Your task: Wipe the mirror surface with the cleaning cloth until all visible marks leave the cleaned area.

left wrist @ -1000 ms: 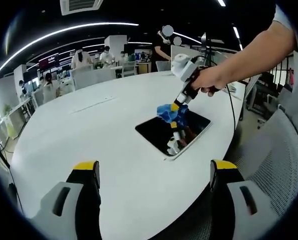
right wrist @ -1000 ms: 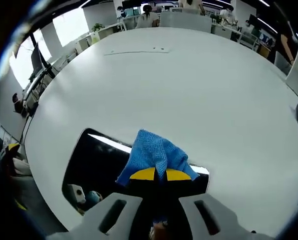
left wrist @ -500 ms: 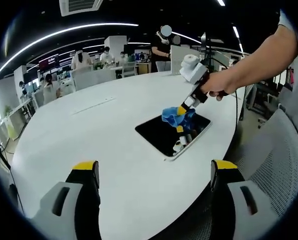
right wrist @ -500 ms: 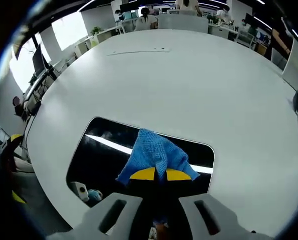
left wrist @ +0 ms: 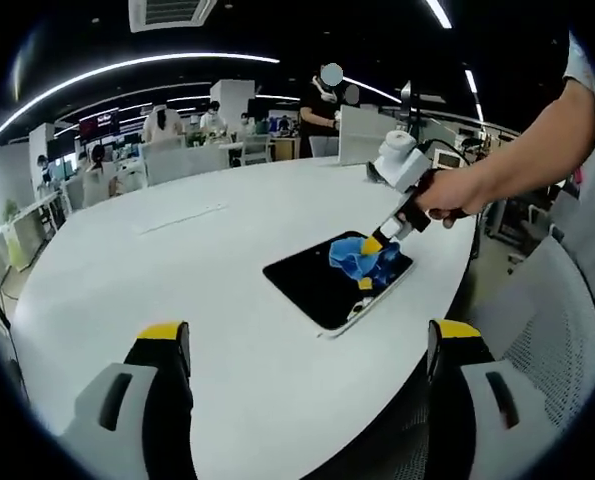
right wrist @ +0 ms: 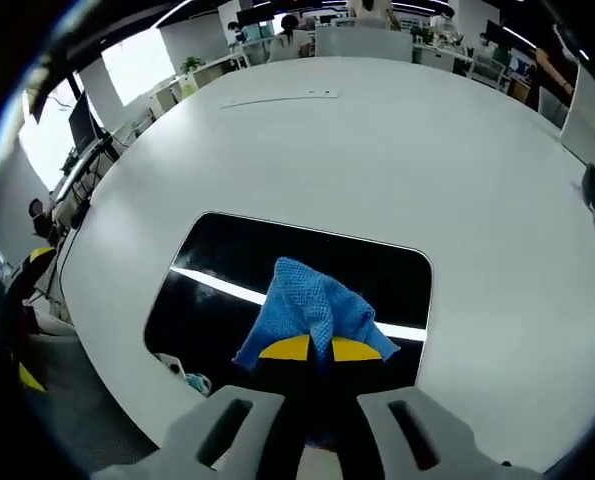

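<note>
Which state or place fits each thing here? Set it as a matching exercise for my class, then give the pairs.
Things:
1. cleaning cloth
2. mirror
3. left claw
4. right claw

States:
A. open, holding nothing
B. flat on the white table
C. blue, bunched between yellow tips
D. shut on the cloth

Pairs: 1-C, 2-B, 3-A, 4-D

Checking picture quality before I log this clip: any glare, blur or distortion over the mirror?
Right gripper view: the mirror reflects a bright ceiling-light streak across its dark glass; the cloth in the right claw looks sharp. Left gripper view: strong fisheye bending curves the table edge; the mirror sits small yet clear, without marked glare.
</note>
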`<state>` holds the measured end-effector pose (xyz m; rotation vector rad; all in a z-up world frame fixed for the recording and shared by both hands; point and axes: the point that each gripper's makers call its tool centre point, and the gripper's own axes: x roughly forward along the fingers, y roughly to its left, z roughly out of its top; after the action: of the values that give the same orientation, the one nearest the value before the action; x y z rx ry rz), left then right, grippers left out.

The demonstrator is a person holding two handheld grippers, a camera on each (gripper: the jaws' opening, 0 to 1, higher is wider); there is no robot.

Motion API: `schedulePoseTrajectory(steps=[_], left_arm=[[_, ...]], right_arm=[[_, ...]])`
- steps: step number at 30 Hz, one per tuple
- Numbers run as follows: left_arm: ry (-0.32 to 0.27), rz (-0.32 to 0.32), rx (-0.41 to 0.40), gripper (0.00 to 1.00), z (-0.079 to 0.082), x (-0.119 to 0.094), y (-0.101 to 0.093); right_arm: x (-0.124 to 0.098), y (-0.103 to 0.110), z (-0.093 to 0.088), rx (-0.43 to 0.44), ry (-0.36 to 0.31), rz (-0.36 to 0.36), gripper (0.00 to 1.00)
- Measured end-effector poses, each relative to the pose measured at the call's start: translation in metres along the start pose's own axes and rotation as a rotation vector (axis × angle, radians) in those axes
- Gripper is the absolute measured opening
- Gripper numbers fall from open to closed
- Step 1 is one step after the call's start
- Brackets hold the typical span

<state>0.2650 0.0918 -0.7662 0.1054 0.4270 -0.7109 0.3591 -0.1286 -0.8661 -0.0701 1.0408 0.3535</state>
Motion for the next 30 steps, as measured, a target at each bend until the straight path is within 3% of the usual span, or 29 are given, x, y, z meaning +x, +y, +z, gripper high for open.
schedulePoseTrajectory(steps=[14, 17, 30], left_arm=[[0.038, 0.018, -0.050, 0.99, -0.006, 0.000, 0.003], [0.010, 0.013, -0.028, 0.99, -0.001, -0.001, 0.001], [0.015, 0.016, -0.029, 0.98, -0.001, -0.001, 0.001]], right_arm=[[-0.014, 0.013, -0.024, 0.004, 0.004, 0.029, 0.00], [-0.017, 0.016, -0.030, 0.011, 0.007, 0.037, 0.00], [-0.024, 0.020, -0.043, 0.037, 0.003, 0.051, 0.00]])
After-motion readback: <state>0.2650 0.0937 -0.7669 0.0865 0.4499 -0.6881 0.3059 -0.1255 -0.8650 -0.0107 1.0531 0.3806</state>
